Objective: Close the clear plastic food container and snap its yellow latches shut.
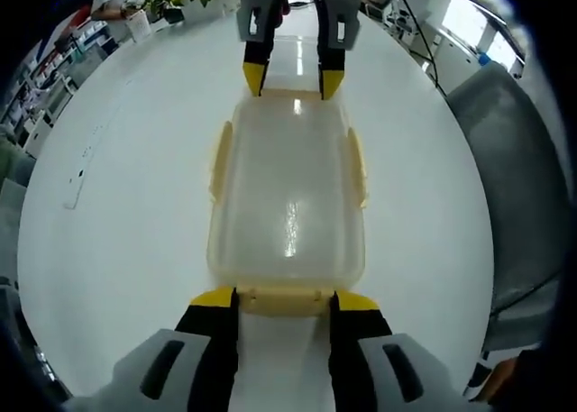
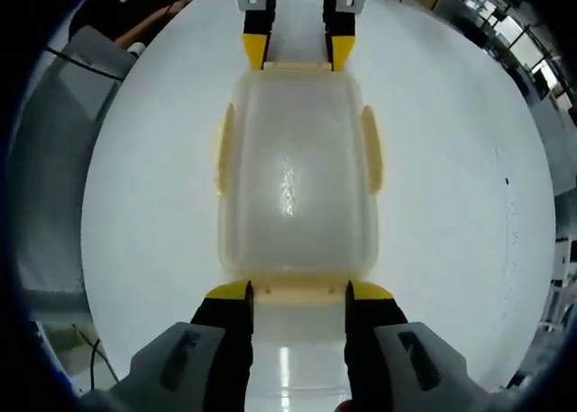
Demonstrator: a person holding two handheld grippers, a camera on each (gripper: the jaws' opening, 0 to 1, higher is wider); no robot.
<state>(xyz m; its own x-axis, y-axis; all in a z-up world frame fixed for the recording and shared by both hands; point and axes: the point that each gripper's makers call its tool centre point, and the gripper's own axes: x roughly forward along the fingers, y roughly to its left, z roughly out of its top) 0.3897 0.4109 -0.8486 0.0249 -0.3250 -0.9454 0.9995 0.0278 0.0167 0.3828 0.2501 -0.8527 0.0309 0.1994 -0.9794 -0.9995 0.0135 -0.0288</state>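
In the left gripper view, your left gripper (image 1: 284, 297) sits at the near short end of the container (image 1: 287, 205), jaws spread, the yellow tips flanking the end latch (image 1: 284, 299) and touching or nearly touching that edge. The container lies lid-on in the middle of the white table (image 1: 126, 214). Your right gripper (image 1: 292, 80) meets the far end, jaws likewise apart.

In the right gripper view, the picture mirrors: the right gripper (image 2: 298, 290) straddles its own end latch (image 2: 297, 290), the left gripper (image 2: 298, 51) opposite. Side latches (image 2: 370, 149) stand along both long edges — whether they are snapped, you cannot tell.

Expect a light, empty-looking shell with thin, flexing walls and a glossy lid that slides easily on this table. Press on the yellow tabs, not the clear lid — and brace the opposite end.
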